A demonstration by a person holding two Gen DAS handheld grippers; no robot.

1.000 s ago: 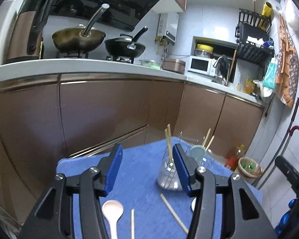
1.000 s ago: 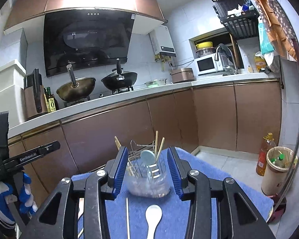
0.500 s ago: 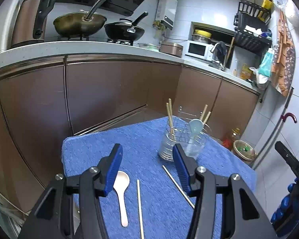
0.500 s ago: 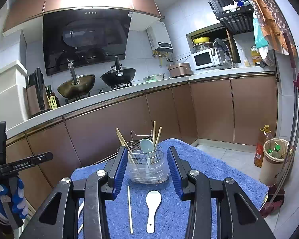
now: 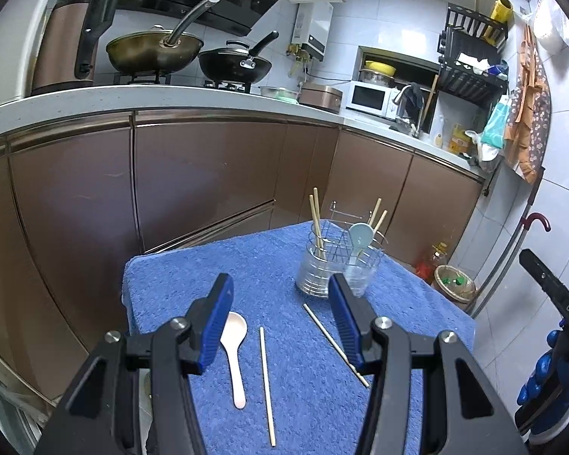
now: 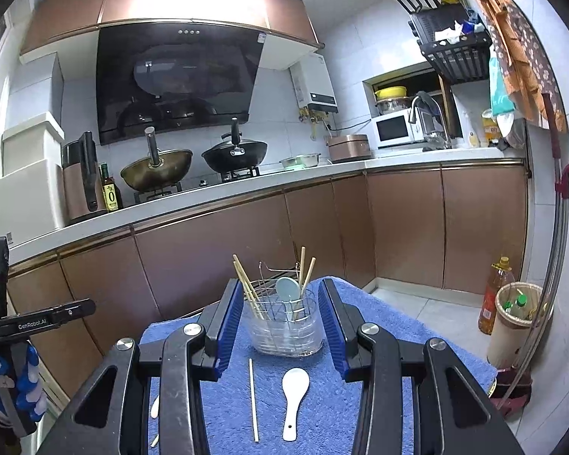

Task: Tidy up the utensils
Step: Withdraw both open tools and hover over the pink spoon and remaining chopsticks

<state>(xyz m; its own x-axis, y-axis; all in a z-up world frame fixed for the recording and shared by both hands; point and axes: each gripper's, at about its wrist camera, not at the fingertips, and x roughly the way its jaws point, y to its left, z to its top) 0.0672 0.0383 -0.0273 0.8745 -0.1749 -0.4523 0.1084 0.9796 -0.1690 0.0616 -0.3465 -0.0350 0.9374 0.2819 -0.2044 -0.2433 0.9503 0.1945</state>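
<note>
Blue towel cloth (image 5: 292, 265) carries my clear plastic utensil holder (image 6: 286, 326) at twelve o'clock. Both my left gripper (image 5: 280, 303) and right gripper (image 6: 280, 318) hang released, grasping nothing. One white ceramic spoon (image 6: 294, 394) and a loose wooden chopstick (image 6: 253, 398) lie at six o'clock of it.

The right finger (image 5: 345, 322) is covering part of one chopstick (image 5: 334, 341) — the oil bottle's (image 6: 111, 193) label is staying illegible.

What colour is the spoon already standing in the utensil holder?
Pale blue spoon, seen best in the right wrist view.
</note>
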